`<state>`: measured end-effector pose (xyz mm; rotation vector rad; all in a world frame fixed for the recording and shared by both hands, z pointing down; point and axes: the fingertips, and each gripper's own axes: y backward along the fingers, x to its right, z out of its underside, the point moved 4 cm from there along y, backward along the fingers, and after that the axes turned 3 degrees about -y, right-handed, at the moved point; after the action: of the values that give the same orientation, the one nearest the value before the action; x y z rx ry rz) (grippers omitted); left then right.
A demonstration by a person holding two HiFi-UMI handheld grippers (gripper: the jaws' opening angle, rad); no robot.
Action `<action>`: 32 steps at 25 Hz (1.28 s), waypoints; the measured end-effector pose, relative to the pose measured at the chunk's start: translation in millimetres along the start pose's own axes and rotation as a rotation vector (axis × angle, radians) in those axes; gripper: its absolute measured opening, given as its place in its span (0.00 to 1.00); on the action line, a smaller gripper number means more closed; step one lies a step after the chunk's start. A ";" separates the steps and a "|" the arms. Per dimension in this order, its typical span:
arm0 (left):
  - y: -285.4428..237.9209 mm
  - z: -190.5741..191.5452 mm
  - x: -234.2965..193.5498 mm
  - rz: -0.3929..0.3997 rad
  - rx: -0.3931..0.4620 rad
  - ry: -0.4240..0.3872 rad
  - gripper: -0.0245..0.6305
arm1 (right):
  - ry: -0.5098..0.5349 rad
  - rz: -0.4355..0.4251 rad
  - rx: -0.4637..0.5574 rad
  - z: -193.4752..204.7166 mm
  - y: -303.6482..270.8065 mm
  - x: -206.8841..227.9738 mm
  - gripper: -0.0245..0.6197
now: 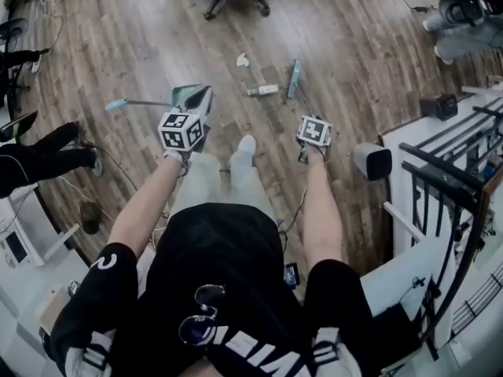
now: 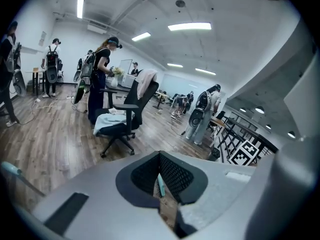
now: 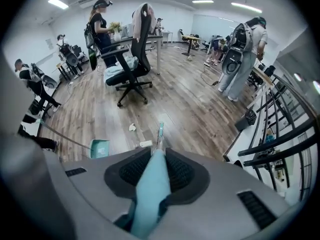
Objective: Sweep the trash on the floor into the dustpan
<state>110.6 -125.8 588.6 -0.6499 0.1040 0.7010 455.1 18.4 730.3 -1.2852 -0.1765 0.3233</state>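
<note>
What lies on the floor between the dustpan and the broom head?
A small pale oblong piece of trash lies between the dustpan and the broom head; the head view and right gripper view both show it.

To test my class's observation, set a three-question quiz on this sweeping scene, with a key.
1. True or false: the right gripper is shut on the broom handle.
2. Which lies nearest the broom head? A) office chair B) white tube-shaped scrap C) crumpled paper
3. Fill in: the dustpan stands to the person's ___ of the broom head.
Key: 1 true; 2 B; 3 left.
</note>
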 end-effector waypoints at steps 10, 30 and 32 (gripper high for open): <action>17.2 52.2 -42.1 -0.075 -0.040 0.080 0.04 | 0.218 0.003 -0.065 32.7 -45.5 -54.6 0.17; 138.7 87.3 -164.8 -0.232 0.027 0.219 0.04 | 0.382 -0.075 -0.043 74.5 -22.6 -254.8 0.17; 152.4 91.8 -178.2 -0.246 0.028 0.227 0.04 | 0.383 -0.103 -0.042 78.4 -20.2 -280.3 0.17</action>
<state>-133.2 -84.8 636.0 -0.7002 0.2389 0.3866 169.8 -8.4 785.4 -1.3496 0.0769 -0.0180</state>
